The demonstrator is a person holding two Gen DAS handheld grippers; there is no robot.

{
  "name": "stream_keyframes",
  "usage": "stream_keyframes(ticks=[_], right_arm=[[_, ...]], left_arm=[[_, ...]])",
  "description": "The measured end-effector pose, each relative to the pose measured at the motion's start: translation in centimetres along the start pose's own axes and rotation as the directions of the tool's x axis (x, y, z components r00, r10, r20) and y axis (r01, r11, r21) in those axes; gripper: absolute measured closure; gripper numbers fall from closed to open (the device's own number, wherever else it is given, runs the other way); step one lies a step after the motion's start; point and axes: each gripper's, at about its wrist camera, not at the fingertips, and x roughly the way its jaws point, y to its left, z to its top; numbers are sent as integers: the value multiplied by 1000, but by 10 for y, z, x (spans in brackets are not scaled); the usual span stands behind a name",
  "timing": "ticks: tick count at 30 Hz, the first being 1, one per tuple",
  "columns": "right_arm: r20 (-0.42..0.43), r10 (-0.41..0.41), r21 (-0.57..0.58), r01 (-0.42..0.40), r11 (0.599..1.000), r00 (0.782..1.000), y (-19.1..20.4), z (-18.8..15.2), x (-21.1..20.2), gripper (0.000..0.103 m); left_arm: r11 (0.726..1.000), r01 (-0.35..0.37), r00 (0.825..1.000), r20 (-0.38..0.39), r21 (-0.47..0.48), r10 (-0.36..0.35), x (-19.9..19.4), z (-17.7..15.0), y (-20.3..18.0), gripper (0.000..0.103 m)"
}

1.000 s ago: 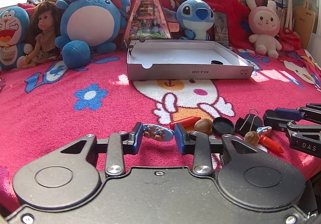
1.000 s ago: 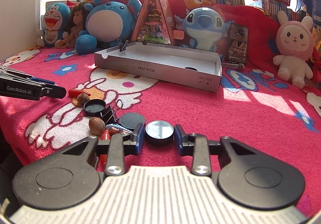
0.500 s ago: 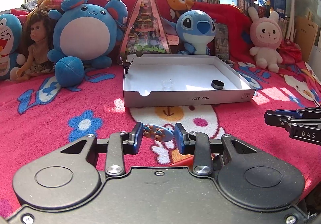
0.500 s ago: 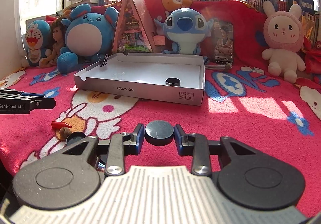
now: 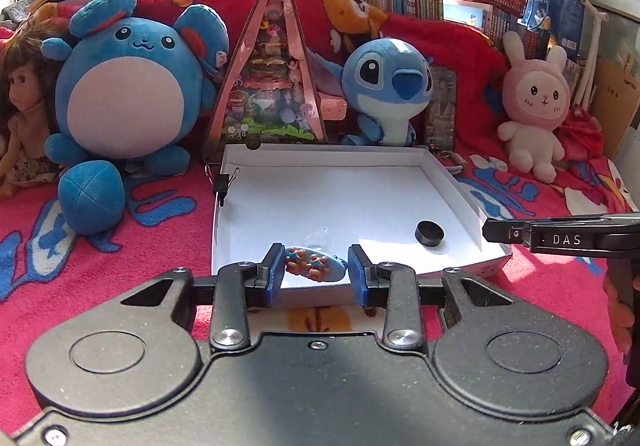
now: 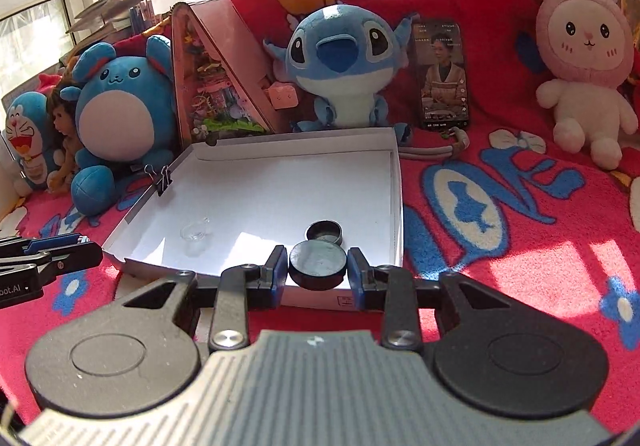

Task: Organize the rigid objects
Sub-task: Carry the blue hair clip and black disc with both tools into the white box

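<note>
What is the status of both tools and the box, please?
Left tool shut on blue bear charm. Right tool shut on black round lid. White box just ahead, nothing blocking.

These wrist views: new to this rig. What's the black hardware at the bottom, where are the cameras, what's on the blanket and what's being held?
No robot arm here: a person holds a two-finger gripper in each hand, and a fisheye camera on each looks forward along the fingers. The black hardware at the bottom is the gripper itself.

Left wrist view: the left gripper is shut on a small blue oval charm with bear figures. The right gripper pokes in from the right edge.

Right wrist view: the right gripper is shut on a round black lid.

Both hang at the near edge of a shallow white box on a red blanket. In the box: a small black tin and a small clear cup; a binder clip grips its left wall. Plush toys line the back.
</note>
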Motion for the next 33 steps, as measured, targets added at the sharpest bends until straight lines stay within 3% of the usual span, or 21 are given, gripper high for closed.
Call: stream_keyframes(ticks=[4,11,20,33], right_arm=[[-58,-7,-12,6,1000,998,2,16,19,65],[-138,-35,-36,30,999,990,7,30,50,65],[-177,-69,-56,60,997,982,13,33,76,65],[-195,-90,-57,81,995,977,16,32,91,65]], left_arm=[[998,10,996,-89,-58,-15,33,24,5,70],[990,-65,978,-206,-124,39,86,38,15,70],[988,-107,965,-250,-114,76,107,33,15,70],[988,-118,963,-255,-104,88,114,29,15,70]])
